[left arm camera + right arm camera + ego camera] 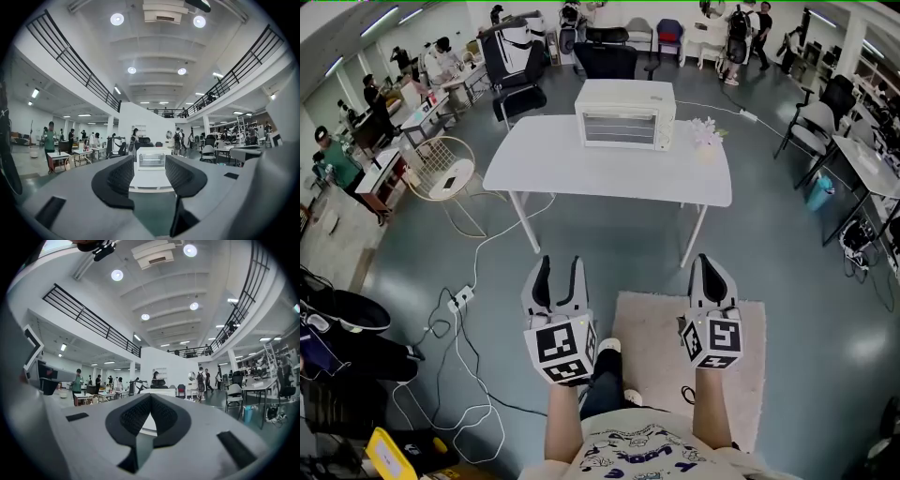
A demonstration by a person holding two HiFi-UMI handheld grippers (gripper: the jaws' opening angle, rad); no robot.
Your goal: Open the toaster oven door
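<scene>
While the fingers of the left gripper [560,270] stand apart and empty and those of the right gripper [711,269] are clenched on nothing, the boxy white metal toaster oven [625,114] sits far off, mid-back on the white rectangular worktop [581,173]. Its glass door [619,129] is still shut, so approach, grasp and pull all appear left to do.

The toaster oven [625,114] sits on the worktop [609,178], well ahead of the jaws of the left gripper [560,268] and right gripper [707,266]. A small flower pot [707,137] stands just to its right.
</scene>
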